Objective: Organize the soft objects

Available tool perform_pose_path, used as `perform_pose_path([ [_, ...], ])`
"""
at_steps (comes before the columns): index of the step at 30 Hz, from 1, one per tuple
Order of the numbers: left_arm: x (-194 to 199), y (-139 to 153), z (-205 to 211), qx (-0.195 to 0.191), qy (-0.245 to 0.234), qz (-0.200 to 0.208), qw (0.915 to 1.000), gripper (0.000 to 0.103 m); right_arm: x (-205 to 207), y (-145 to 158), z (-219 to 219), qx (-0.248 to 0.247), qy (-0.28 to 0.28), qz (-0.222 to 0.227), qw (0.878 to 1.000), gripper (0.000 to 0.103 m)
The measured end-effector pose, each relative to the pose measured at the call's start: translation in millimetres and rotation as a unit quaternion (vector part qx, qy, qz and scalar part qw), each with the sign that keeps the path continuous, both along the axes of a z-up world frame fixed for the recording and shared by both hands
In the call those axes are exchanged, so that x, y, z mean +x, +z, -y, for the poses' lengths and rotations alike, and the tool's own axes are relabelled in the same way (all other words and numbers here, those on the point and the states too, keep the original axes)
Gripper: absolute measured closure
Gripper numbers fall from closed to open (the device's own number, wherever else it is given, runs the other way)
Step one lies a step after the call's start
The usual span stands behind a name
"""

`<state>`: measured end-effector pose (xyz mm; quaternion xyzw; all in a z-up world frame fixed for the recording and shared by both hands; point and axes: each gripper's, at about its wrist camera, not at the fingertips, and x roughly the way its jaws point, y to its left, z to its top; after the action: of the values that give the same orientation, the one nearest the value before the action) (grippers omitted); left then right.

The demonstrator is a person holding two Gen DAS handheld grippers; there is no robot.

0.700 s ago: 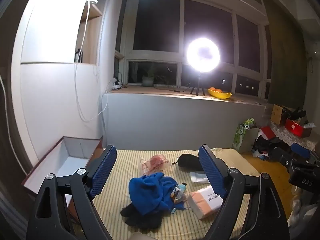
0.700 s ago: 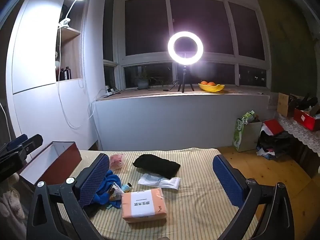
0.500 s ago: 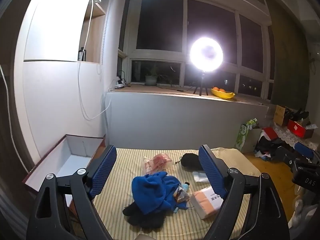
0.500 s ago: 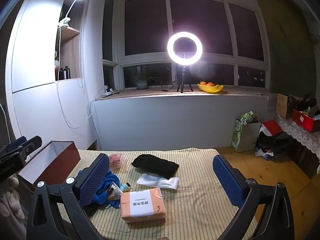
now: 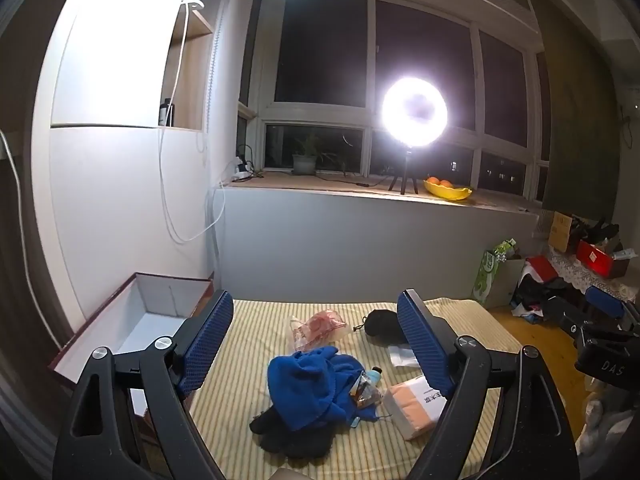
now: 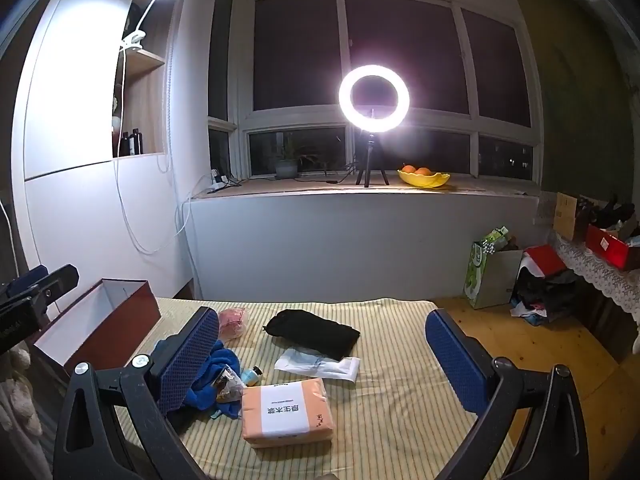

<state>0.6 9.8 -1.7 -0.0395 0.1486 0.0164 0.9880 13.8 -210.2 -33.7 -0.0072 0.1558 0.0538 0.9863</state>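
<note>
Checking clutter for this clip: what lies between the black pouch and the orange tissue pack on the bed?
In the right wrist view, a flat clear-and-white plastic packet lies between the black pouch and the orange tissue pack, its far edge tucked against the pouch.

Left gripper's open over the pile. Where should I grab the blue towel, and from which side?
Take the blue towel at its raised, bunched crown, coming straight down from above with the left gripper. It lies crumpled over a dark garment, with a small bottle and snack packet against its right edge, so stay left of those.
</note>
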Motion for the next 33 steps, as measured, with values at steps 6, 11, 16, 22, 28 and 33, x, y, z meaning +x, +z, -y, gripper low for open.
perform_pose_path([
  [6, 2.2, 1.2, -0.8, 0.002, -0.001, 0.000, 1.0000, 0.019, 0.1, -2.0, -1.2, -0.004, -0.001, 0.001, 1.000, 0.001],
  [11, 1.5, 1.5, 0.9, 0.002, -0.002, 0.000, 1.0000, 0.019, 1.2, -4.1, -1.6, -0.004, -0.001, -0.002, 1.000, 0.001],
  [16, 1.6, 0.1, 1.6, 0.003, -0.002, 0.000, 1.0000, 0.019, 1.5, -5.4, -0.6, -0.003, -0.001, -0.003, 1.000, 0.001],
  [22, 1.9, -0.4, 2.3, 0.004, -0.003, 0.001, 1.0000, 0.019, 3.3, -7.2, 0.3, -0.001, -0.001, -0.008, 1.000, 0.001],
  [28, 2.1, -0.8, 3.2, 0.005, -0.003, 0.001, 1.0000, 0.019, 3.9, -9.3, -1.2, -0.003, 0.001, -0.010, 1.000, 0.001],
  [33, 2.0, -1.6, 4.4, 0.004, -0.003, 0.000, 1.0000, 0.019, 4.7, -10.2, -1.4, -0.002, 0.001, -0.013, 1.000, 0.001],
])
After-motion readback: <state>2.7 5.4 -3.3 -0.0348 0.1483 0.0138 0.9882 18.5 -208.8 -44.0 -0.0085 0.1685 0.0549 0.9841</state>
